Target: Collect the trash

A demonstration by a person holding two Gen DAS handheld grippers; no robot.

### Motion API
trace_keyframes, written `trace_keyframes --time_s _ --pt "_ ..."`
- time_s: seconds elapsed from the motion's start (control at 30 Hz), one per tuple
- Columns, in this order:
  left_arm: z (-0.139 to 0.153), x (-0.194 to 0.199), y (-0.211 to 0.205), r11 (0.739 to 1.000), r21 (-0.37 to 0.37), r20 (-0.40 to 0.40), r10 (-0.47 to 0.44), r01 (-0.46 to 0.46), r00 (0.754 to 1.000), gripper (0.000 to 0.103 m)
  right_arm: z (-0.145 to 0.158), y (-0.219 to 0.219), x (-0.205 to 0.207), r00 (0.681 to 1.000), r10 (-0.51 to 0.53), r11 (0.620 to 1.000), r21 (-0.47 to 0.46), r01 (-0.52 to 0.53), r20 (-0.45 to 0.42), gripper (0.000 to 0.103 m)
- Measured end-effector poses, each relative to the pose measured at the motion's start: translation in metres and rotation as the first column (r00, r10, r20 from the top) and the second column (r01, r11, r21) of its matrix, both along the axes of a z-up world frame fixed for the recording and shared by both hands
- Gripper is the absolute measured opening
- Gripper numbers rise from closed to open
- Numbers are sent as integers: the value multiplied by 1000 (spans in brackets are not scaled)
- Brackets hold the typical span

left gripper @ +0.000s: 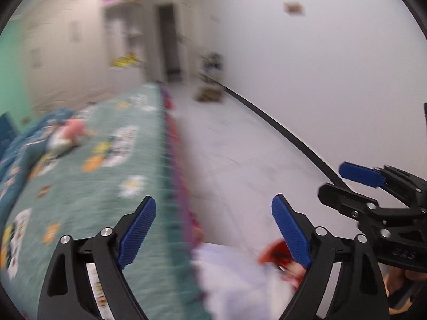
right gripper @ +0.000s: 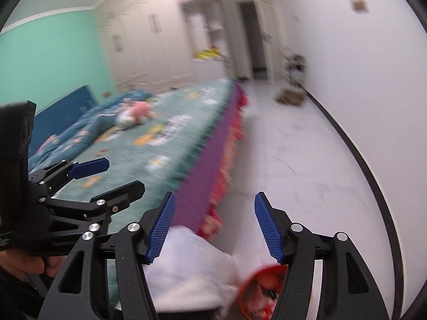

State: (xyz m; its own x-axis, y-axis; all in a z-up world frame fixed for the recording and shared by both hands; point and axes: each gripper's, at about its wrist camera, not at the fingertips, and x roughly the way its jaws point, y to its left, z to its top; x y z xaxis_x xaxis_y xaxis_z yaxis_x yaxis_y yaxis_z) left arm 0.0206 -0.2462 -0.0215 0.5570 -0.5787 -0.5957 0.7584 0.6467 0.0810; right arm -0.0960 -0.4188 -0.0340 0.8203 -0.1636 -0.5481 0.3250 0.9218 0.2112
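Both views were smeared by motion blur. The left tool (left gripper: 213, 226) was spread wide with nothing between its blue pads (left gripper: 137, 230), and it hung over the edge of the bed (left gripper: 112, 176), where a teal patterned quilt met a purple and red skirt running down the side. The right tool (right gripper: 214, 225) was likewise released and empty, its blue fingers (right gripper: 268, 229) apart, pointing along the white tiled floor (right gripper: 293, 146) beside the bed.

Low in both pictures, just below the tools, sat a red bin (right gripper: 263, 290) holding what looked like crumpled scraps of trash; the blur hid what they were. Right beside the bin lay a soft white bundle (right gripper: 192, 266), cloth or a bag, I could not tell which, next to the foot of the bed.

On the quilt, well away from the tools, a pink plush toy (right gripper: 137, 112) lay near a rumpled blue blanket (right gripper: 88, 125). Far down the room, a brownish mat (right gripper: 289, 96) lay on the floor against the white wall, near a dark doorway (right gripper: 252, 40). Cream wardrobes (right gripper: 144, 45) lined the far side, next to a green wall.

Each tool appeared at the edge of the other's view, held side by side.
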Motion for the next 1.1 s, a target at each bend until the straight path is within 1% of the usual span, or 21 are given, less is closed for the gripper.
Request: trace_keyframes --time_s 0.07,0.13,0.17,0.2,0.3,0.33,0.37,0.43,0.47,0.57,0.6,0.63,0.7,0.73,0.77,0.8,0.83,0.9,0.93,1.03,1.1 --pt "12 4 31 995 -34 54 99 -97 994 89 15 24 18 996 78 997 -28 -77 35 62" --pt "22 7 59 979 -61 101 202 -196 974 89 31 55 40 982 177 983 -61 -173 72 64" --pt "28 9 75 965 -78 127 258 -250 958 91 36 63 46 976 201 978 -67 -196 83 68" --pt "33 9 94 946 -97 156 321 -309 934 98 44 79 56 963 248 968 -78 -240 105 69" --pt "49 8 136 881 -141 209 472 -451 856 98 61 119 78 924 348 936 -111 -334 155 70" --pt "54 13 148 861 -149 213 508 -486 834 98 67 134 86 905 386 921 -122 -369 177 71" --pt "58 12 157 845 -151 212 535 -513 818 98 73 147 92 889 414 909 -130 -395 195 75" --pt "64 13 182 789 -175 211 614 -588 761 98 80 168 101 871 441 897 -147 -417 217 78" --pt "66 13 192 768 -189 209 641 -612 739 98 85 179 104 855 463 886 -163 -435 233 78" --pt "74 10 226 707 -213 184 707 -674 683 98 98 210 114 812 525 850 -195 -488 254 78" --pt "75 10 232 690 -220 176 723 -690 668 98 101 220 118 797 545 838 -201 -508 259 80" --pt "76 9 237 676 -223 167 737 -703 655 98 105 229 120 783 562 827 -208 -522 266 82" --pt "75 12 243 648 -231 153 761 -726 631 98 109 243 122 771 574 818 -222 -530 276 85" --pt "75 11 251 641 -240 139 766 -729 628 98 109 249 122 766 579 815 -228 -533 278 85" --pt "75 9 258 640 -258 118 765 -724 633 98 110 254 121 760 586 810 -234 -538 280 85" --pt "75 6 262 646 -282 104 756 -710 646 98 109 259 119 757 591 806 -239 -541 279 85" --pt "75 3 266 646 -296 103 754 -703 649 98 109 262 115 757 592 806 -242 -541 278 85" --pt "77 -2 266 646 -290 136 758 -706 638 98 107 266 113 758 594 804 -235 -546 272 85" --pt "77 -2 266 652 -282 148 754 -703 640 98 106 267 113 760 592 806 -227 -547 268 85" --pt "78 0 271 654 -292 153 752 -698 640 98 105 269 111 764 590 807 -220 -548 262 85" --pt "77 1 272 648 -293 155 758 -703 634 98 104 267 109 763 591 806 -223 -549 260 85"
